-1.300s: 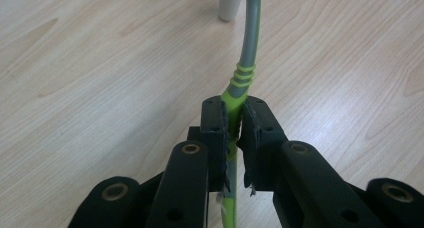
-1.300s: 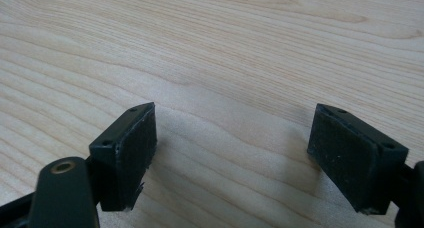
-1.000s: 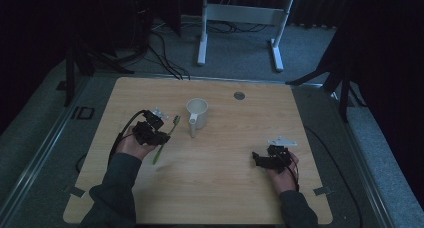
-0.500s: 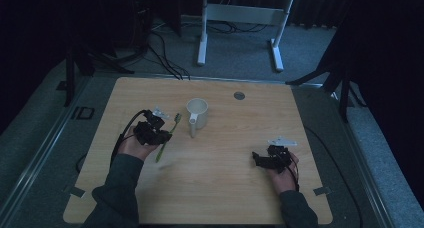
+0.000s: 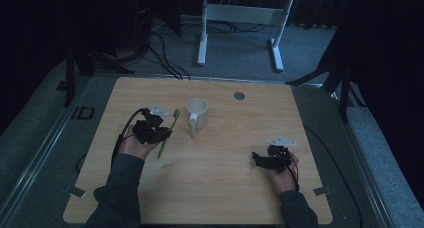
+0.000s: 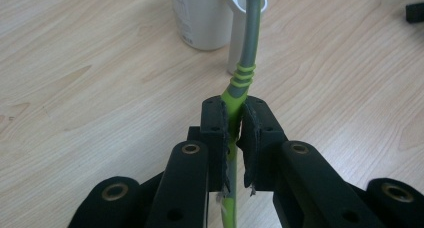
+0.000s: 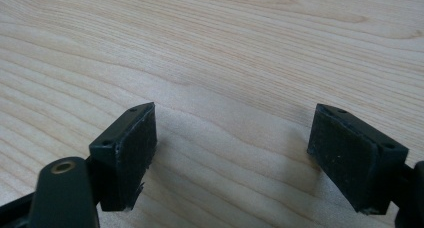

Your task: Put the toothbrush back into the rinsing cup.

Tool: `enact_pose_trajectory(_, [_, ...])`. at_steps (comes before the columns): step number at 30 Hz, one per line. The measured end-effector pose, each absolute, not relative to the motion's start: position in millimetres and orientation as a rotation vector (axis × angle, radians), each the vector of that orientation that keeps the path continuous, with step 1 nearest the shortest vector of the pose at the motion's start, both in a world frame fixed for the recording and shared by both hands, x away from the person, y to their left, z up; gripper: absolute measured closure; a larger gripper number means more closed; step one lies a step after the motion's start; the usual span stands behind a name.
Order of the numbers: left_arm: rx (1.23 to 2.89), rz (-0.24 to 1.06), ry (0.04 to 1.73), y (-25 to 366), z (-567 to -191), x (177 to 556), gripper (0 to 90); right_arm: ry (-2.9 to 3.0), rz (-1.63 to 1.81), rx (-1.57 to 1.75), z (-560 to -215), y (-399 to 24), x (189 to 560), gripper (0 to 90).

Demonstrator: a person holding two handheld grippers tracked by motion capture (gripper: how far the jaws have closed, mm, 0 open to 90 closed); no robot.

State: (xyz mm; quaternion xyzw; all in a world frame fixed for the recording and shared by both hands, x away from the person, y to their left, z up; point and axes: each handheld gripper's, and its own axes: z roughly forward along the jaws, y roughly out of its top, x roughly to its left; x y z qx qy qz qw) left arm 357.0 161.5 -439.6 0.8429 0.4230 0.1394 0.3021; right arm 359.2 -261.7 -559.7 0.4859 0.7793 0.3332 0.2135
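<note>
A green and grey toothbrush (image 6: 243, 73) is clamped between the pads of my left gripper (image 6: 234, 119), its grey neck reaching toward the white mug (image 6: 200, 15). In the high view the left gripper (image 5: 162, 134) is at the table's left, holding the toothbrush (image 5: 167, 134) with the brush end near the white mug (image 5: 197, 113). The mug stands upright, its handle toward the person. My right gripper (image 5: 256, 159) rests low at the table's right front. In the right gripper view its jaws (image 7: 232, 158) stand wide apart over bare wood with nothing between them.
The wooden table (image 5: 230, 188) has a round grey grommet (image 5: 239, 95) near its far edge. Tape marks sit at the front corners. Behind the table stands a white metal frame (image 5: 240, 18) on the grey floor, with cables running nearby.
</note>
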Motion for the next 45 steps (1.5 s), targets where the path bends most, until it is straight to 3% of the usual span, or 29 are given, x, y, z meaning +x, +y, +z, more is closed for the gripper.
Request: enact_pose_trajectory(45, [2.047,0.466,1.162,167,-429,354,81.0,2.161,0.926,1.355,-560,-261,359,19.1])
